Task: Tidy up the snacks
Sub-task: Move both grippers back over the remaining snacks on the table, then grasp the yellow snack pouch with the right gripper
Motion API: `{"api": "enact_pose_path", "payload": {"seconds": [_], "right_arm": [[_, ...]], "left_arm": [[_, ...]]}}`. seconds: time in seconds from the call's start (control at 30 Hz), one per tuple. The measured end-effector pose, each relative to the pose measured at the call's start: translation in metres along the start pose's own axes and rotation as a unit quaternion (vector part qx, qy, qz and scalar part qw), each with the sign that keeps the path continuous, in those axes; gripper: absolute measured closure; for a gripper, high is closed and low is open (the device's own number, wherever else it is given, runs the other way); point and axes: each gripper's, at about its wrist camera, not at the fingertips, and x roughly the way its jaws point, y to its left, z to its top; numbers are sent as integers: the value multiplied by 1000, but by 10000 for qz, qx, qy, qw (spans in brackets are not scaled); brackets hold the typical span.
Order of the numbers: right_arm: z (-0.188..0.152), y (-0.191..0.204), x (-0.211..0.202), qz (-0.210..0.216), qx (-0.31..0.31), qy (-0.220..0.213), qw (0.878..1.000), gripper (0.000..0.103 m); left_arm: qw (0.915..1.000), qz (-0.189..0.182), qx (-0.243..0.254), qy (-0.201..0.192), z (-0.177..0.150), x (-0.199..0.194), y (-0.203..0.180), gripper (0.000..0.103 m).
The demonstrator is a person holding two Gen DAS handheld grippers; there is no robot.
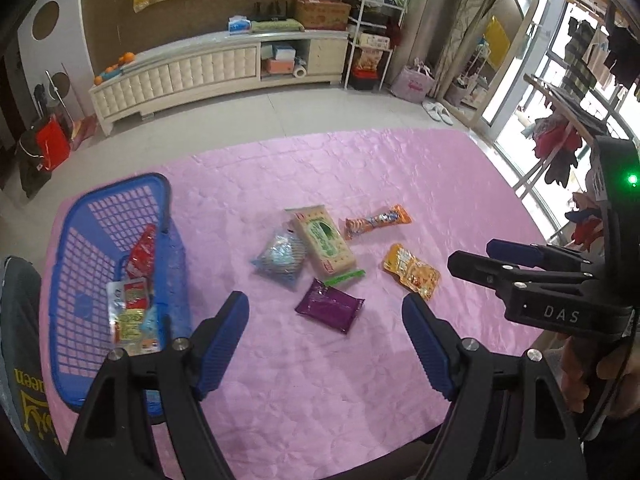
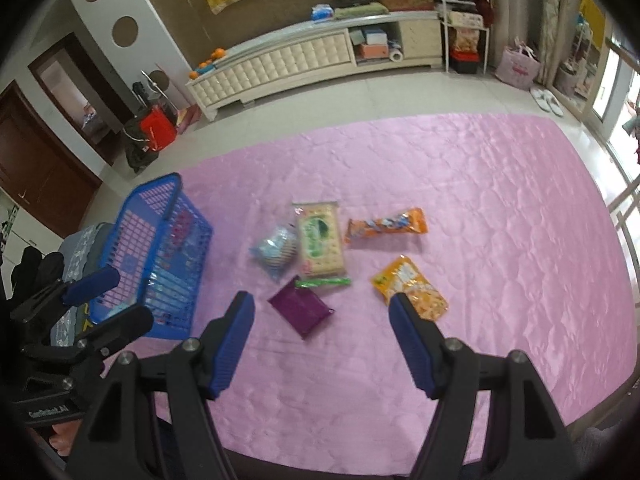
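A blue basket point(image 1: 116, 192) point(image 2: 156, 196) stands at the table's left with several snack packs point(image 1: 134, 300) inside. On the pink cloth lie a purple pack point(image 1: 330, 306) point(image 2: 301, 308), a cracker pack point(image 1: 323, 240) point(image 2: 320, 238), a light blue bag point(image 1: 280, 260) point(image 2: 275, 251), a thin green stick point(image 1: 345, 278) point(image 2: 324, 281), an orange bar point(image 1: 378, 221) point(image 2: 386, 226) and a yellow-orange pack point(image 1: 412, 270) point(image 2: 410, 286). My left gripper point(image 1: 326, 316) is open and empty above the purple pack. My right gripper point(image 2: 322, 312) is open and empty, its right fingertip near the yellow-orange pack.
The pink cloth point(image 2: 480, 200) covers the table. Its near edge runs along the bottom point(image 2: 360, 464). A long white cabinet point(image 1: 208, 68) stands across the floor behind. The right gripper shows at the right in the left wrist view point(image 1: 480, 256).
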Motion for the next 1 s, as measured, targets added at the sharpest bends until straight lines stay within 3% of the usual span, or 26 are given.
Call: {"api": "enact_pose_path", "payload": {"seconds": [0.6, 0.83, 1.0], "right_arm": [[-8, -74, 91, -140, -268, 904, 9954, 29], [-8, -81, 134, -95, -579, 1317, 9896, 29], [-9, -74, 152, -339, -1102, 1376, 9838, 26]], "left_arm": [[9961, 23, -135, 869, -17, 109, -14, 26], [9929, 15, -295, 1156, -24, 142, -6, 26], [9915, -16, -351, 1256, -27, 156, -2, 26]]}}
